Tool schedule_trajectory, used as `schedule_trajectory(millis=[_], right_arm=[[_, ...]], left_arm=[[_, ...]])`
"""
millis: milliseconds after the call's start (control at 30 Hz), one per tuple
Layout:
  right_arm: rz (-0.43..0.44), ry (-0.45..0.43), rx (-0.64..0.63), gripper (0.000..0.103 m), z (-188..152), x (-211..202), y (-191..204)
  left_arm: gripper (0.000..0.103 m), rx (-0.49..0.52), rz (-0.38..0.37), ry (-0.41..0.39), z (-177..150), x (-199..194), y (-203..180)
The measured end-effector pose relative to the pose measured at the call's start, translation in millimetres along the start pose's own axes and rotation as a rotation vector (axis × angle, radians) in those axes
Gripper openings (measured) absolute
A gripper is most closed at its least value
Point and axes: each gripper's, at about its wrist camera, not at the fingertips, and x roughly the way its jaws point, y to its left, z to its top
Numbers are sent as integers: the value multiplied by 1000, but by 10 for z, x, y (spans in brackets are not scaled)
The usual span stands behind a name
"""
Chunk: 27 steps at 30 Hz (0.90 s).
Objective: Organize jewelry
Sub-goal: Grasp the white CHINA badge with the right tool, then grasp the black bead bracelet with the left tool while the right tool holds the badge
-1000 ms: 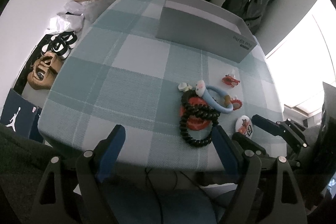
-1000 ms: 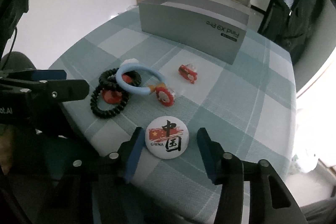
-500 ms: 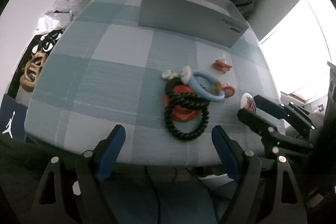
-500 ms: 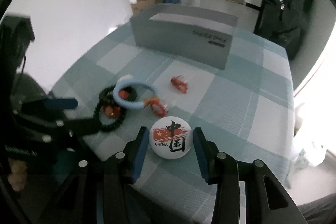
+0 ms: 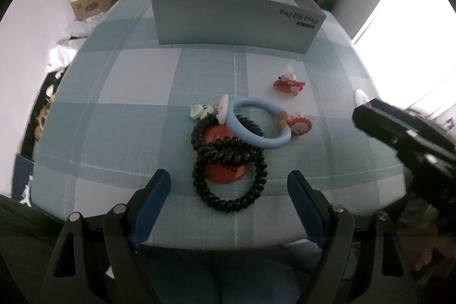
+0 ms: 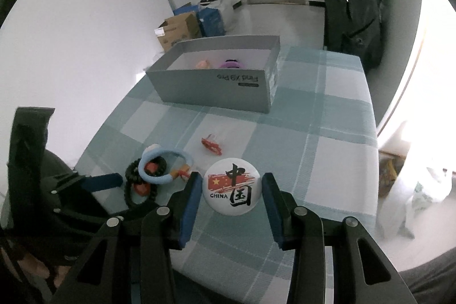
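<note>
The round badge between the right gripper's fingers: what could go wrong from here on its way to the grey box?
1. The badge is pinched only at its curved rim by the right gripper, so it may slip out.
2. The grey box has tall walls; a low carry might hit the near one.

A table with a blue-checked cloth [image 5: 136,116] fills mid-frame, bearing a grey box [image 5: 236,19] at top, a jewelry heap [image 5: 236,144] at centre and a red clip [image 5: 287,84] right of centre.

You have the box [image 6: 216,87] at the far side of the table [image 6: 327,133]. The hair ties [image 5: 228,158] lie heaped nearer you, with the clip [image 5: 287,84] between heap and box, off to the right.
</note>
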Motion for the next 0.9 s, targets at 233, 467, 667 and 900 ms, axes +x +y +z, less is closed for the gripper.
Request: schedule_trajectory(millis=[233, 467, 667, 900], right_arm=[[3, -10, 24, 42, 10, -12, -68], [1, -5, 39, 42, 16, 3, -92], [-1, -7, 53, 42, 18, 5, -129], [2, -6, 74, 42, 30, 4, -168]], left_arm=[[67, 66, 66, -4, -23, 1, -108], [43, 101, 57, -17, -16, -26, -207], [33, 96, 6, -11, -5, -40, -204], [32, 67, -95, -39, 23, -133, -200]])
